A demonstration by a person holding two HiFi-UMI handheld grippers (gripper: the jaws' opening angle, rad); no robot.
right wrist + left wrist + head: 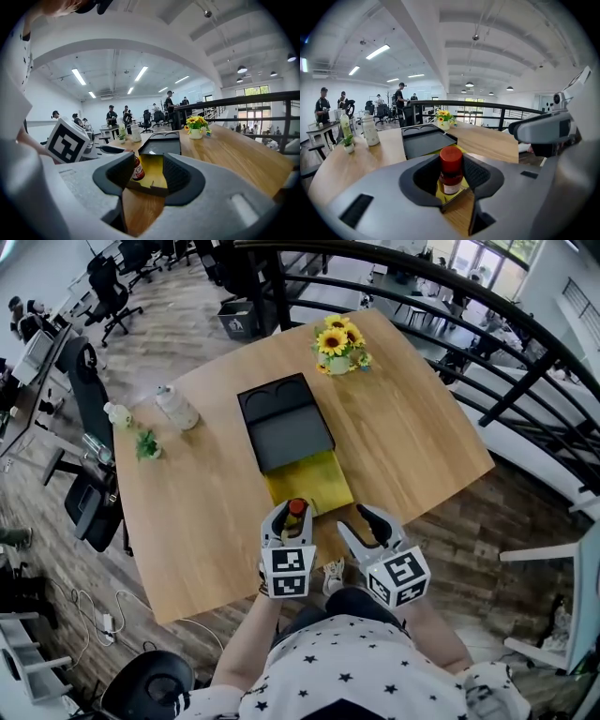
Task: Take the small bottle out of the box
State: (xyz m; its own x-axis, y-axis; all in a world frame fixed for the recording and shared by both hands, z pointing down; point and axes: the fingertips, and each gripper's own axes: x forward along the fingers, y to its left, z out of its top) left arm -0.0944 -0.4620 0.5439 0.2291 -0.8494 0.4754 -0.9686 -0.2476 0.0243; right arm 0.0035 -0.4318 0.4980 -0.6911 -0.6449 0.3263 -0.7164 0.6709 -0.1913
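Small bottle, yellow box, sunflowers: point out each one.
small bottle (451, 160), left gripper view, on its red cap.
yellow box (317, 482), head view, on its bare yellow floor.
sunflowers (337, 338), head view, on the blooms.

Two grey grippers and a starry shirt

Left gripper (293, 513) and right gripper (367, 524) are the same chunky light-grey plastic with black ribbed pads (476, 174). Each carries a white marker cube (287, 572) printed with black squares. The person's white shirt (375, 673) is dotted with little black stars.
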